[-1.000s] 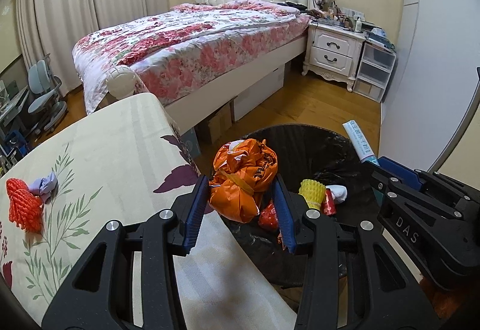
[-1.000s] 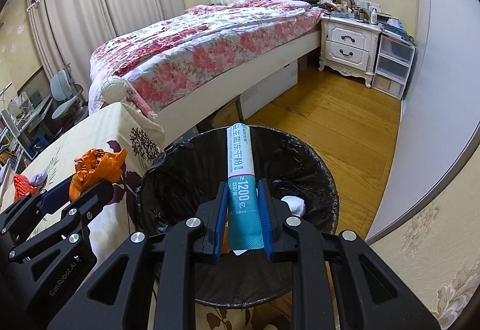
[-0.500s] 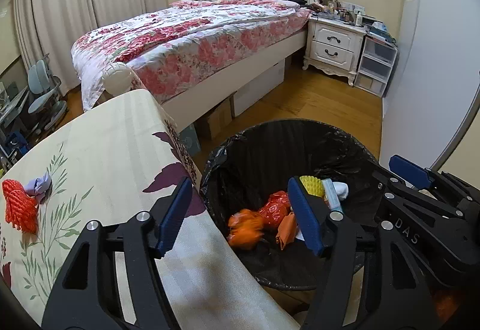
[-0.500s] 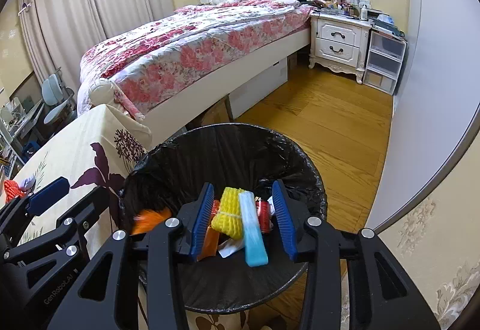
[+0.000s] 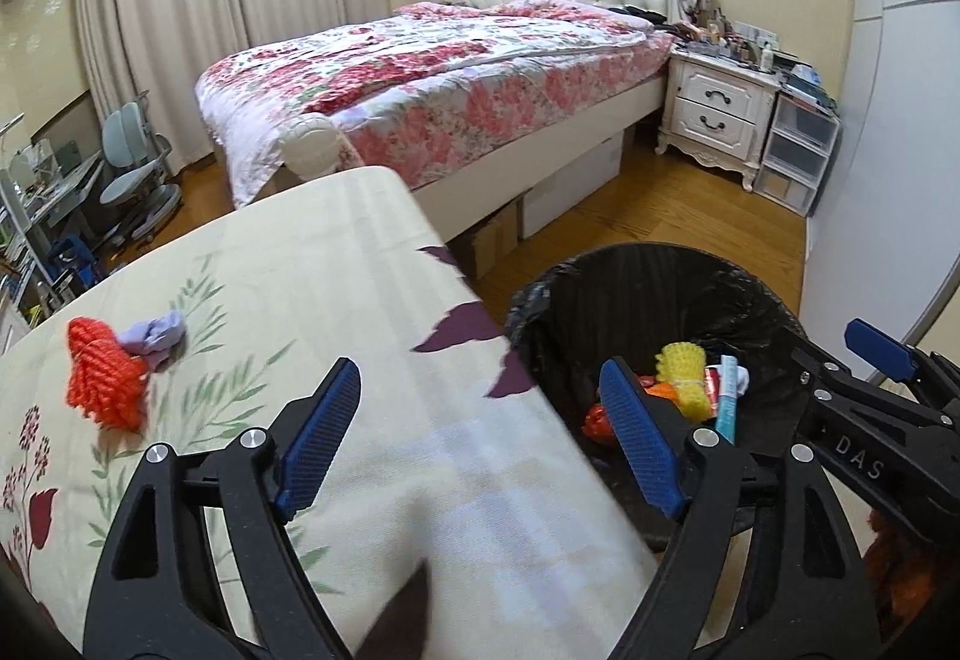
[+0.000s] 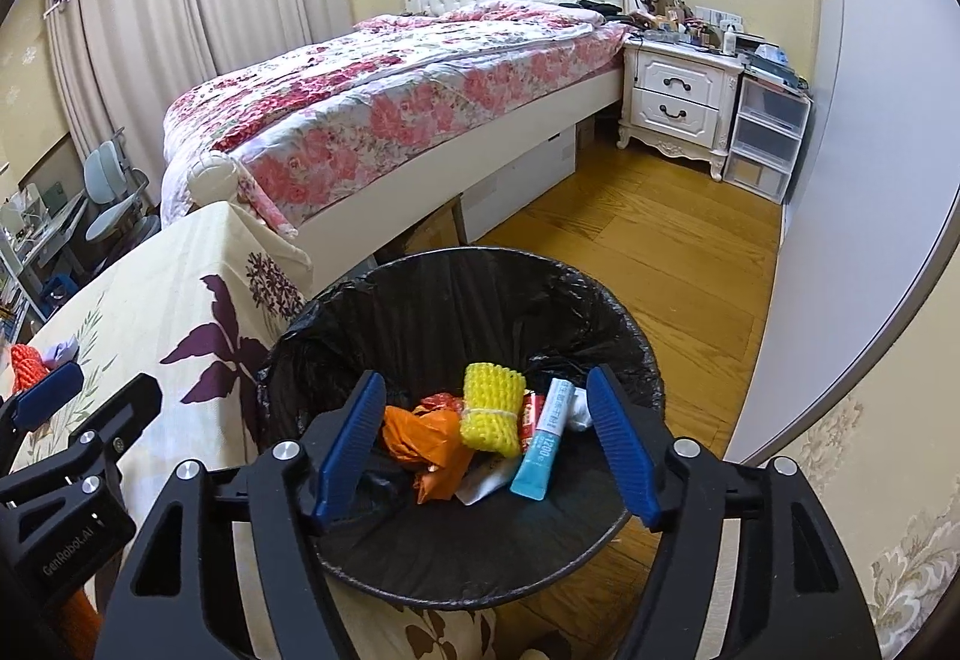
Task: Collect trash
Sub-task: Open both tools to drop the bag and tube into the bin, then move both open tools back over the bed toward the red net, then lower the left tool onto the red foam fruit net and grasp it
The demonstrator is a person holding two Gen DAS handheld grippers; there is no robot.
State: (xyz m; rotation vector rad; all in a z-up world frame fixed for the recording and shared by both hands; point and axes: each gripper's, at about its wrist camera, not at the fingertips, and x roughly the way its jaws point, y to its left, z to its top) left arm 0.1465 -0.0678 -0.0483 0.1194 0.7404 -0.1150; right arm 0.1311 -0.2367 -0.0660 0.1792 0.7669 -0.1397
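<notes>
A black-lined trash bin (image 6: 624, 324) (image 5: 762, 294) stands beside the table. Inside lie an orange bag (image 6: 429, 435), a yellow foam net (image 6: 491, 414) (image 5: 681, 369) and a teal tube (image 6: 543, 450) (image 5: 727, 399). My right gripper (image 6: 486, 447) hovers over the bin, its jaws opening with nothing between them. My left gripper (image 5: 480, 429) hangs over the table's edge next to the bin, jaws opening and empty. On the floral tablecloth (image 5: 312, 288) lie an orange foam net (image 5: 102, 381) and a crumpled lilac scrap (image 5: 153, 336), to the left of the left gripper.
A bed (image 5: 456, 60) with a floral cover stands behind the table and bin. A white nightstand (image 6: 678, 93) and plastic drawers (image 6: 765, 135) sit at the far right by the wall. Wooden floor (image 6: 654, 240) lies between bin and bed. Desk chairs (image 5: 132, 162) stand far left.
The left gripper let go of the orange bag and the right let go of the teal tube; both dropped into the bin. Both jaws widened, and the left gripper swung left over the table.
</notes>
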